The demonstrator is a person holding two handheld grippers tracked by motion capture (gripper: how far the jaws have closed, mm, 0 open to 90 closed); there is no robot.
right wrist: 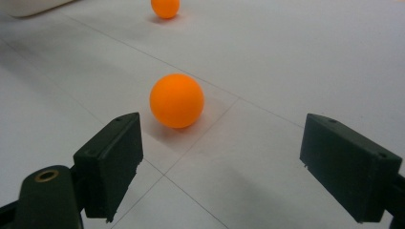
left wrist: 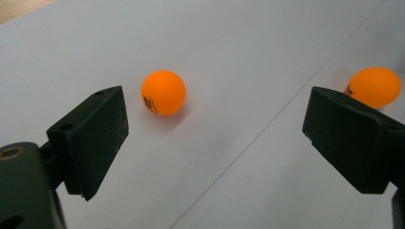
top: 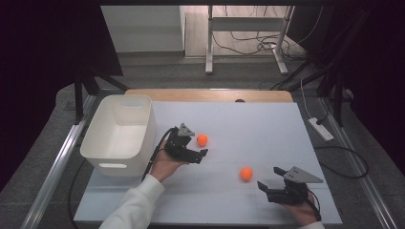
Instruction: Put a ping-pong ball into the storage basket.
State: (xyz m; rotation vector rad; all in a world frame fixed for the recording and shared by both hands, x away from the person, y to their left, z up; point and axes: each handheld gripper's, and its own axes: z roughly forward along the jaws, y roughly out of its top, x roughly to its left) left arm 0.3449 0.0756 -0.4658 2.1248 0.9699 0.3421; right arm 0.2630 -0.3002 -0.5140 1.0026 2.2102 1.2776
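Held the left gripper (top: 194, 150) with jaws spread wide and empty, just short of the farther small orange plastic ball (top: 202, 140) on the white tabletop (top: 258, 124), near the white rectangular plastic bin (top: 119, 133). Kept the right gripper (top: 273, 183) likewise spread, empty, close behind the nearer small orange ball (top: 246, 173), not touching.

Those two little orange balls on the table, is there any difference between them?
The far ball lies by the left gripper, nearer the white bin; the near ball lies by the right gripper. The far ball shows a dark printed mark; the near one looks plain here. Both are orange, round and ungripped.
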